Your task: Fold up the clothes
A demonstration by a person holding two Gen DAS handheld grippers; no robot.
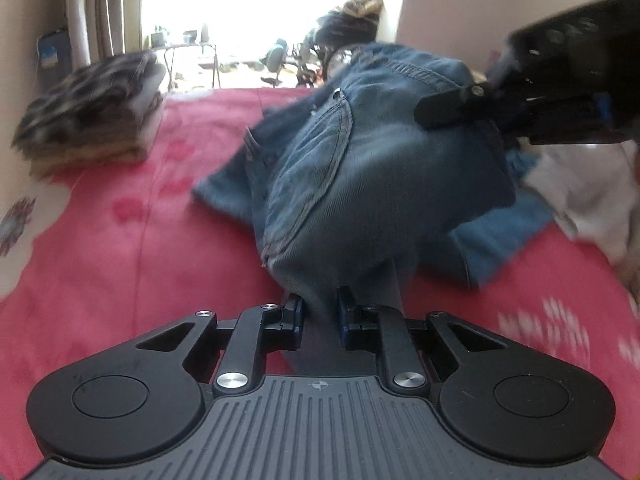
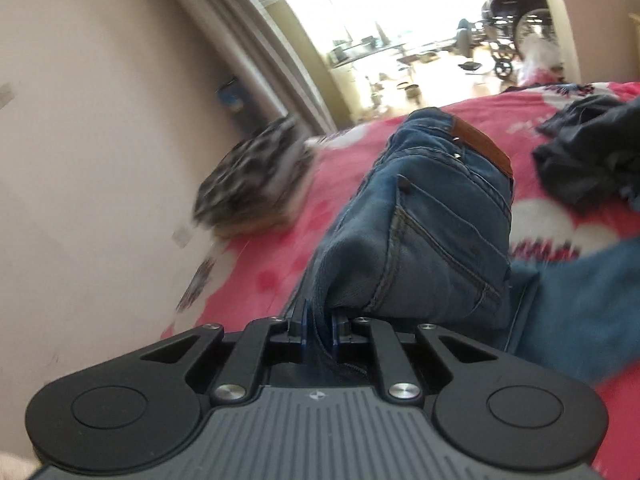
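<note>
Left gripper (image 1: 319, 304), right gripper (image 2: 320, 322) apparently pinching jeans (image 1: 360, 168)

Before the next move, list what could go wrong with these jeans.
1. Both the left gripper and right gripper pinch only a small bunch of the jeans; the heavy denim may slip out.
2. The blurred frames suggest fast motion; a swing could knock the folded leopard-print pile beside them.
3. The loose leg on the pink bedspread may drag and spoil the fold.
</note>
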